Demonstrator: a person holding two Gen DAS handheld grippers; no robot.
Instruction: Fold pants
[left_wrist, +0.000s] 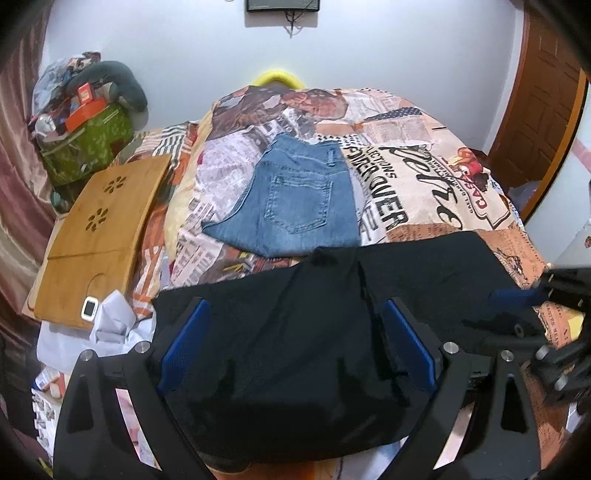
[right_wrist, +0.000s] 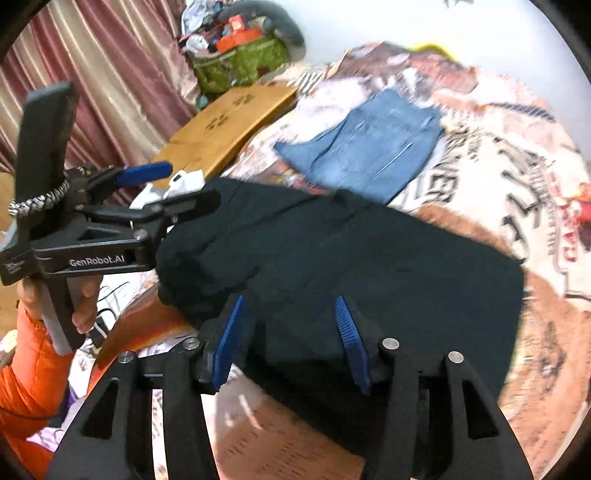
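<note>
While both hands tilt downward, the left gripper (left_wrist: 295, 347) and right gripper (right_wrist: 291, 339) stand spread, pinching nothing. Between both jaws lie the black pants (right_wrist: 369, 266), long axis crosswise.

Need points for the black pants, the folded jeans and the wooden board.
black pants (left_wrist: 295, 350), left wrist view, middle of the cloth between the gripper fingers.
folded jeans (left_wrist: 295, 199), left wrist view, on the back pocket.
wooden board (left_wrist: 107, 229), left wrist view, bare wood below the cut-out holes.
</note>
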